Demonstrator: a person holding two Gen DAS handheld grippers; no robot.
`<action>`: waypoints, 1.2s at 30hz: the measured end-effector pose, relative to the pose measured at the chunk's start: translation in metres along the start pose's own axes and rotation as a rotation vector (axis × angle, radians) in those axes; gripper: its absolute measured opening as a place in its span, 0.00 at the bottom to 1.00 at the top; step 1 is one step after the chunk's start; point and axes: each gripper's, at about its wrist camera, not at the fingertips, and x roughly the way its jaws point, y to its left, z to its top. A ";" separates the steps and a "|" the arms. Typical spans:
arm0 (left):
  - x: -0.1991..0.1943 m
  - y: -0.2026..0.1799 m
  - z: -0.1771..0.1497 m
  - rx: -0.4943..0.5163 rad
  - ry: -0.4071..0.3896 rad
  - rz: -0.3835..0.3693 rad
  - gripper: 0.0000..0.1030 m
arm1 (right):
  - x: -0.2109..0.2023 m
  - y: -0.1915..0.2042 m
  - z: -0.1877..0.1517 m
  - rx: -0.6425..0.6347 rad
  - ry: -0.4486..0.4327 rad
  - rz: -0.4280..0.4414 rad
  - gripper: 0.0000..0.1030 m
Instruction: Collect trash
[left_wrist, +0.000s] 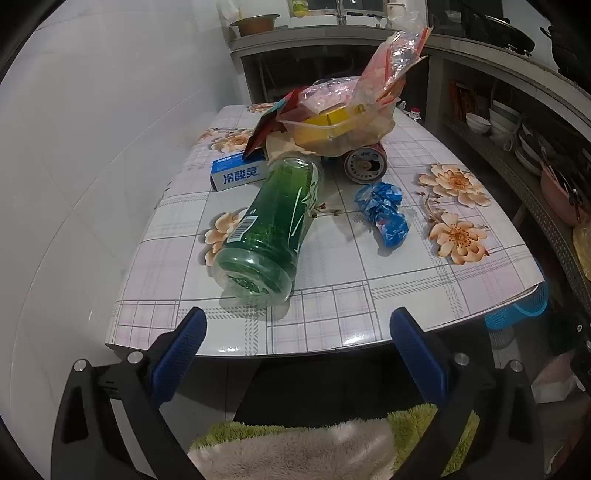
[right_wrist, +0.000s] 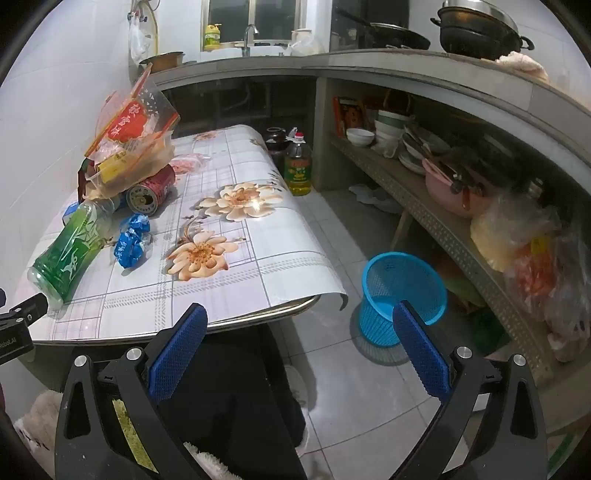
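A green plastic bottle (left_wrist: 271, 225) lies on its side on the floral table (left_wrist: 388, 273), base toward me. Behind it lie a blue-white box (left_wrist: 236, 175), a crumpled blue wrapper (left_wrist: 384, 212), a red can (left_wrist: 365, 164) on its side, and a pile of plastic bags and containers (left_wrist: 343, 118). My left gripper (left_wrist: 299, 321) is open and empty, just short of the bottle's base at the table's near edge. My right gripper (right_wrist: 301, 317) is open and empty, off the table's right corner. A blue mesh bin (right_wrist: 400, 295) stands on the floor there. The bottle (right_wrist: 70, 254) and wrapper (right_wrist: 131, 240) also show in the right wrist view.
A white tiled wall runs along the table's left side. A concrete counter with a shelf of bowls (right_wrist: 399, 144) and a pink basin (right_wrist: 448, 192) lies to the right. An oil bottle (right_wrist: 298, 166) stands on the tiled floor behind the table. A green-white rug (left_wrist: 295, 443) lies below.
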 end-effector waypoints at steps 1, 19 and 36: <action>0.000 0.000 0.000 0.002 0.001 0.002 0.95 | 0.000 0.000 0.000 0.000 0.000 0.000 0.93; 0.000 -0.001 -0.001 -0.002 0.007 0.007 0.95 | 0.003 0.003 0.000 -0.001 0.002 0.008 0.93; 0.003 0.004 -0.003 -0.005 0.014 0.005 0.95 | 0.003 0.005 -0.001 -0.003 0.001 0.010 0.93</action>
